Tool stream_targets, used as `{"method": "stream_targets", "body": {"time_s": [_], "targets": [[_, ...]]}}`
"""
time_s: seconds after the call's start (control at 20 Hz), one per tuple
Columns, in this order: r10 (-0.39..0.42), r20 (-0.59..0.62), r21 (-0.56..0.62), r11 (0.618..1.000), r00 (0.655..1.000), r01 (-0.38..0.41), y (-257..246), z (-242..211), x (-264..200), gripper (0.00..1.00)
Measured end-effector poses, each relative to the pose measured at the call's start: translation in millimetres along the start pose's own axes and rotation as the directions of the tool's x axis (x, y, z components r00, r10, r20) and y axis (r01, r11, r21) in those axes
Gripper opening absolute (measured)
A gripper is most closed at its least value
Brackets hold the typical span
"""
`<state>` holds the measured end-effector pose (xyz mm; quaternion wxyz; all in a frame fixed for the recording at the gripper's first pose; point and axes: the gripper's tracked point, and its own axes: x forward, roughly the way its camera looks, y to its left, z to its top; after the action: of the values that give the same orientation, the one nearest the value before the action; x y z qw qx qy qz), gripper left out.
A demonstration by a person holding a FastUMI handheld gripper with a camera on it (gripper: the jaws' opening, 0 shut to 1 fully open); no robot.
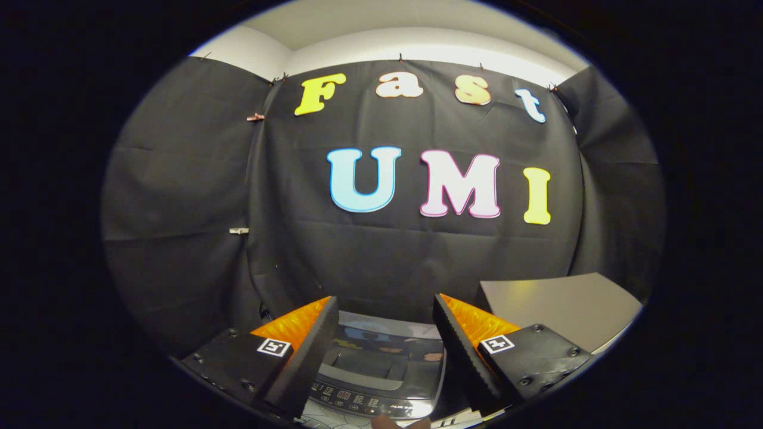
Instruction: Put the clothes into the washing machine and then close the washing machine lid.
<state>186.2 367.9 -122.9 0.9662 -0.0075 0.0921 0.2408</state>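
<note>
Washing machine (381,369) low down, close in, right between the two fingers (310,351) and a bit beyond them. Dark shiny lid (381,351) on top, lying flat. Looks shut, since the glass mirrors the wall like a flat pane, but hard to be sure. Row of little buttons (351,399) along the near edge, too small to read.

Gripper (384,304) spread wide apart, holding nothing, touching nothing. Hangs up above the machine, pointing at the far wall more than down at the lid. Likely held high and wide like this to be ready for a grab or a push, not in the middle of one.

Grey flat board (554,304) to the right of the machine, farther back, cut off at its right end. Black cloth wall (387,256) far behind it all.

Small brown thing (398,423) at the very near edge, below the buttons. Cut off, so cannot tell what. Cannot tell where the clothes are, or what sits inside the machine under that lid.
</note>
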Motion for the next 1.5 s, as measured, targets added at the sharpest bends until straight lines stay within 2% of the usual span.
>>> {"method": "stream_targets", "body": {"time_s": [0.35,0.95,1.25,1.5], "targets": [[-0.008,0.026,0.006,1.0,1.0,0.007,-41.9,31.9,-65.1,0.99],[-0.134,0.083,0.039,0.991,0.987,0.131,-141.2,53.0,-186.3,0.99],[-0.153,0.081,0.03,0.988,0.985,0.151,-149.3,44.7,-230.6,0.99],[-0.149,0.085,0.028,0.989,0.985,0.147,-145.3,44.8,-245.6,0.99]]}}
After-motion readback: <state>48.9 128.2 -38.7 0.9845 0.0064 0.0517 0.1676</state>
